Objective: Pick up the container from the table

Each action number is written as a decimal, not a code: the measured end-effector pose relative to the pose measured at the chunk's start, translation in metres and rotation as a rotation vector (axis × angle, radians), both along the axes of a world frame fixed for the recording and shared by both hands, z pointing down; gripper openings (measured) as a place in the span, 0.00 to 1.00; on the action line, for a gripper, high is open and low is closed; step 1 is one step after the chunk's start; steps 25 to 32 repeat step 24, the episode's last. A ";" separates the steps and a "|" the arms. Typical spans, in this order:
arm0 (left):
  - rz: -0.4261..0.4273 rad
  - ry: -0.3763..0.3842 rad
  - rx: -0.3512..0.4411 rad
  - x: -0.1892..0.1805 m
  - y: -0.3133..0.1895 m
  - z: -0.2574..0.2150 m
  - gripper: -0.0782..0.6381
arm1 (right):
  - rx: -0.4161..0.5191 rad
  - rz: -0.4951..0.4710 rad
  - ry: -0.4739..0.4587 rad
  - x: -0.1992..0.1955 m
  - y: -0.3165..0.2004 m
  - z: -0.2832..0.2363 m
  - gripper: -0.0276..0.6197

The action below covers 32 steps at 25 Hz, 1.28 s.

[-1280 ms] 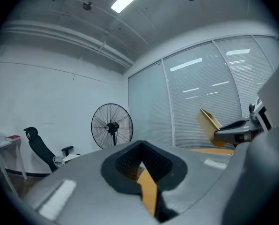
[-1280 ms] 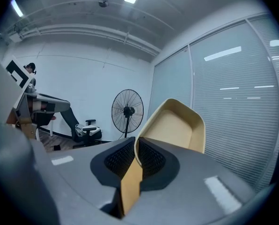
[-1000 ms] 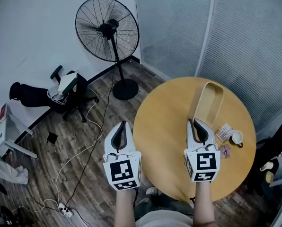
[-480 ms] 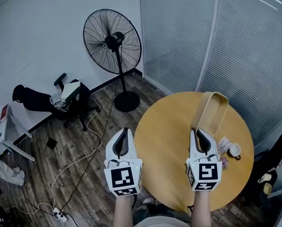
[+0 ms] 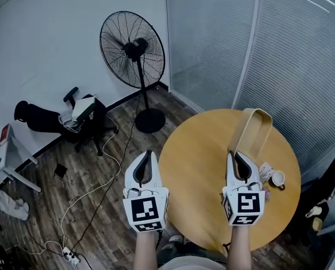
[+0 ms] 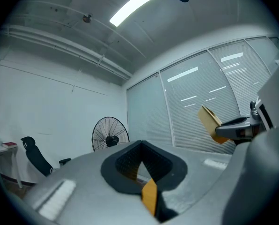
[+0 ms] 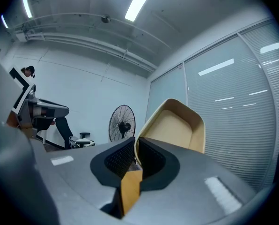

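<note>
A tan, shallow oblong container (image 5: 252, 131) is held up above the round wooden table (image 5: 198, 167), tilted on its edge. My right gripper (image 5: 240, 157) is shut on its near rim; in the right gripper view the container (image 7: 174, 128) rises past the jaws, its wall pinched between the pads. My left gripper (image 5: 146, 161) hangs left of the table, over the floor, shut with nothing in it. In the left gripper view the container (image 6: 212, 124) shows at the right, in the other gripper.
A small white cup (image 5: 277, 178) and some packets (image 5: 265, 171) lie on the table's right side. A standing fan (image 5: 132, 43), an office chair (image 5: 80, 114) and cables (image 5: 94, 190) occupy the wooden floor at left. Glass partitions with blinds (image 5: 280, 49) stand behind the table.
Between one second ago and half a second ago the view shifted and the container rose slightly with the right gripper. Since then almost nothing has moved.
</note>
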<state>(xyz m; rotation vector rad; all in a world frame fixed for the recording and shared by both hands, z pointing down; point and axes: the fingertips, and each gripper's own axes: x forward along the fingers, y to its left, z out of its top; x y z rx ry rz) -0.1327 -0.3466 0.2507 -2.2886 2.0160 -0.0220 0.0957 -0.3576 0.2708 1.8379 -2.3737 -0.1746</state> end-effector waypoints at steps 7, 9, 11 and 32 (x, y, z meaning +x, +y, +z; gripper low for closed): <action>-0.001 0.000 0.003 -0.001 0.002 -0.004 0.11 | -0.007 -0.005 0.004 -0.002 0.002 0.000 0.12; -0.003 -0.001 0.002 0.000 0.001 -0.003 0.11 | -0.010 -0.008 0.005 -0.002 0.000 0.002 0.12; -0.003 -0.001 0.000 -0.001 0.000 -0.002 0.11 | -0.012 -0.009 0.005 -0.002 -0.001 0.004 0.12; -0.020 0.006 -0.010 -0.007 0.002 0.007 0.11 | -0.026 0.000 0.008 0.000 0.000 0.010 0.12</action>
